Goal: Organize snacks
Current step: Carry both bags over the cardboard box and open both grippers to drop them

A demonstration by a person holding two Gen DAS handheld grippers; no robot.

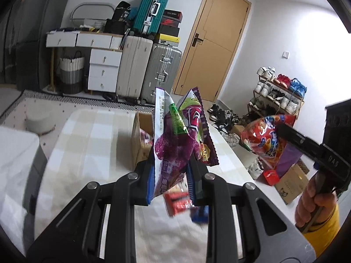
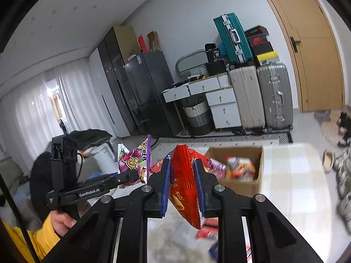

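Observation:
My left gripper is shut on a purple snack bag and holds it upright above the table. It also shows in the right wrist view, at the left. My right gripper is shut on a red snack bag, lifted above the table; the same red bag shows at the right of the left wrist view. A cardboard box with several snack packs inside stands on the table beyond both grippers; its corner shows behind the purple bag. Loose red and blue packs lie on the table under the grippers.
The table has a checked cloth. Suitcases, white drawers and a woven basket stand along the far wall beside a wooden door. A shoe rack and shoes are on the floor at the right.

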